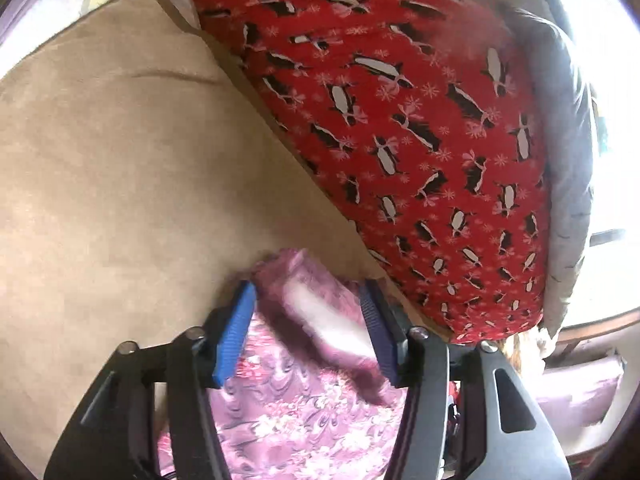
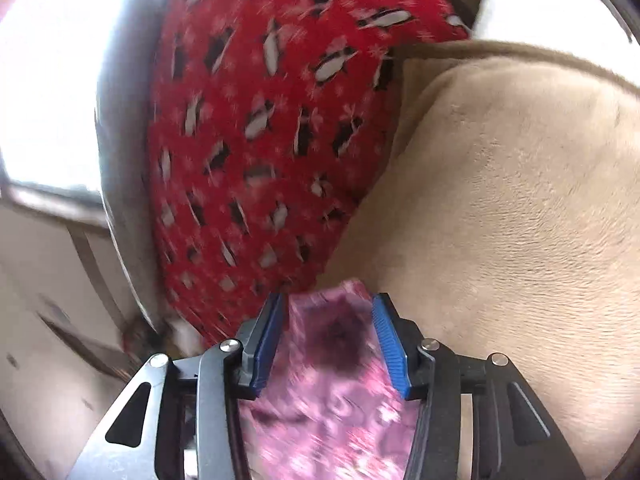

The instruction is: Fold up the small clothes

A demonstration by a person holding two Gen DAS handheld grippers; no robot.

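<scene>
A small pink and purple patterned garment (image 1: 304,400) fills the space between the blue pads of my left gripper (image 1: 310,328). Its fold bulges up between the fingers, and the jaws stand fairly wide around it. In the right wrist view the same garment (image 2: 332,396) sits between the blue pads of my right gripper (image 2: 330,340), which is closed in on the bunched cloth. Both grippers hold the garment over a beige plush surface (image 1: 120,200). The right view is blurred by motion.
A red blanket with a penguin print (image 1: 400,120) lies over the beige surface (image 2: 500,200), close beyond both grippers; it also shows in the right wrist view (image 2: 260,140). A grey cushion edge (image 1: 568,160) and a bright window lie behind it.
</scene>
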